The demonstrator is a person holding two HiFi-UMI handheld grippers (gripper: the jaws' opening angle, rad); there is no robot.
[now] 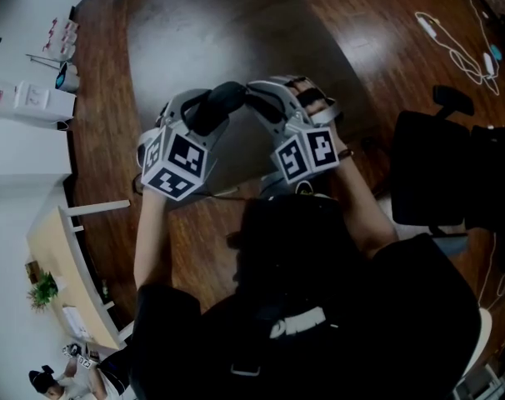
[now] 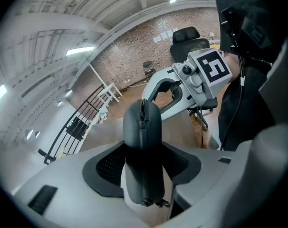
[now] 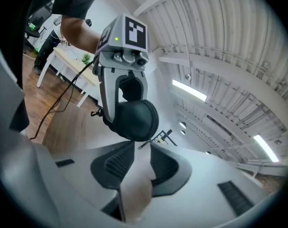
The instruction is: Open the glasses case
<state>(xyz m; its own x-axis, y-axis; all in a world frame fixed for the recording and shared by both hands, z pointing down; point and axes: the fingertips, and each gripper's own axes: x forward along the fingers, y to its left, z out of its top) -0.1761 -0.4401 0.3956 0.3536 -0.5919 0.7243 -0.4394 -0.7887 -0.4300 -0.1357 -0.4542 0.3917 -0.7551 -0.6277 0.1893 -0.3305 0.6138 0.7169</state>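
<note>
A dark grey zippered glasses case (image 1: 225, 100) is held up in front of the person, between the two grippers. My left gripper (image 1: 209, 117) is shut on it: in the left gripper view the case (image 2: 142, 141) stands between the pads (image 2: 106, 167) with its zipper seam facing up. The right gripper (image 1: 265, 100) faces the case's rounded end (image 3: 133, 117). Its jaws stand a little apart around a thin zipper pull (image 3: 143, 145) that hangs from the case, and the pads do not press on it. The left gripper's marker cube (image 3: 127, 31) shows behind the case.
Below lies a dark wooden floor with a large dark round surface (image 1: 219, 32). A black office chair (image 1: 440, 173) stands at the right, with white cables (image 1: 461, 48) beyond it. A light wooden desk (image 1: 61, 257) and white cabinets (image 1: 32, 102) line the left side.
</note>
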